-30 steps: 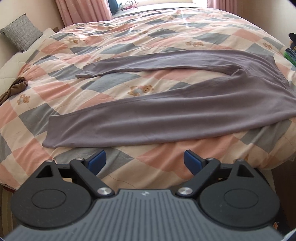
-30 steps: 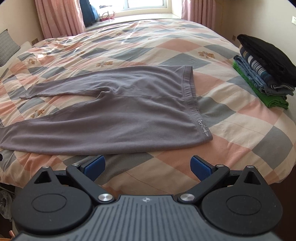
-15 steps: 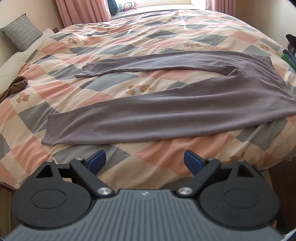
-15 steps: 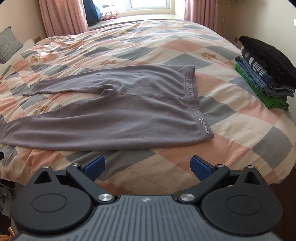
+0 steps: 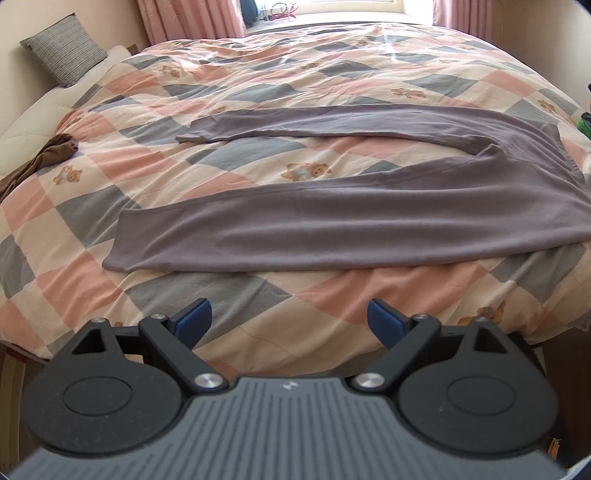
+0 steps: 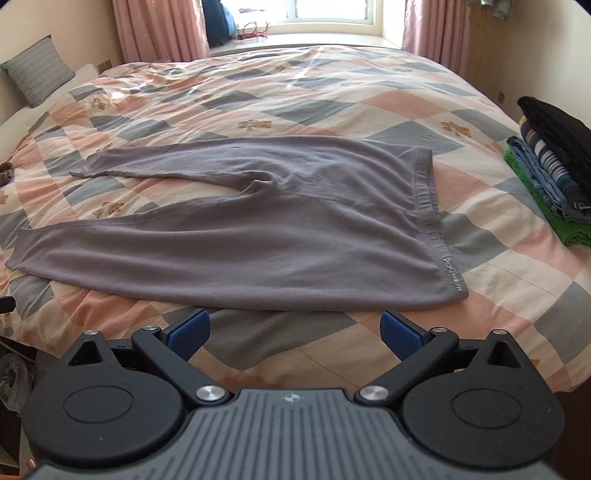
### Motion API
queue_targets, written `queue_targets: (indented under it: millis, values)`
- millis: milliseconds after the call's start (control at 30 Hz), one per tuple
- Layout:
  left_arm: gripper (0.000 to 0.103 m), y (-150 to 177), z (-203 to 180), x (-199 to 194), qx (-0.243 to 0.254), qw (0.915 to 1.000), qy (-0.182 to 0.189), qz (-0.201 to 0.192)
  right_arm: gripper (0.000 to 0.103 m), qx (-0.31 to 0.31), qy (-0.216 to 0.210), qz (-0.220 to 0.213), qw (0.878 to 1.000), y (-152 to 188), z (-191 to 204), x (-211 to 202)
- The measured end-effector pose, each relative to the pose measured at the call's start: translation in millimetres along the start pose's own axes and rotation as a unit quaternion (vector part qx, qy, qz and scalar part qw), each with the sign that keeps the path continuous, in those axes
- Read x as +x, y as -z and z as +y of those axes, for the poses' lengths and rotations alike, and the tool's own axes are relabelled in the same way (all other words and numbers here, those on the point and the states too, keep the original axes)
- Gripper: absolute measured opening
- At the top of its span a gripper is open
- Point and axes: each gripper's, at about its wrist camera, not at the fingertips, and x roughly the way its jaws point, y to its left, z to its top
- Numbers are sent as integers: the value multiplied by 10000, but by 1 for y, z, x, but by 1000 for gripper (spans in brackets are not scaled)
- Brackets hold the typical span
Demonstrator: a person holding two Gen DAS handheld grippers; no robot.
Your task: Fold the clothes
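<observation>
Grey-purple long pants (image 5: 332, 225) lie flat on the checkered quilt (image 5: 258, 74), legs spread apart toward the left, waistband at the right. In the right wrist view the pants (image 6: 280, 243) show their waistband (image 6: 428, 206) with a small white logo. My left gripper (image 5: 290, 319) is open and empty, hovering short of the near leg's lower edge. My right gripper (image 6: 295, 332) is open and empty, just short of the near hem below the waistband corner.
A stack of folded clothes (image 6: 546, 166) sits at the bed's right edge. A brown garment (image 5: 44, 158) lies at the left near a white pillow. A grey cushion (image 5: 62, 48) leans at the headboard. Pink curtains (image 6: 159, 29) and a window stand behind.
Both grippers have drawn back and tilted up a little, so the pants sit slightly farther away in each view. Both jaws stay open. The pants have not moved.
</observation>
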Motion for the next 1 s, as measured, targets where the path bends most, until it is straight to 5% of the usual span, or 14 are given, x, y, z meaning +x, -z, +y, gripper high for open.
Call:
queue_targets:
  millis: [667,1000]
  values:
    - [90,3,29,20,-399,9990,-128,181,101,-217,-248,199,9993,-14,30,28]
    - [90,-45,41,56,-268,9995,-9,-165,101,84,1,317,9995,-36,-9,62]
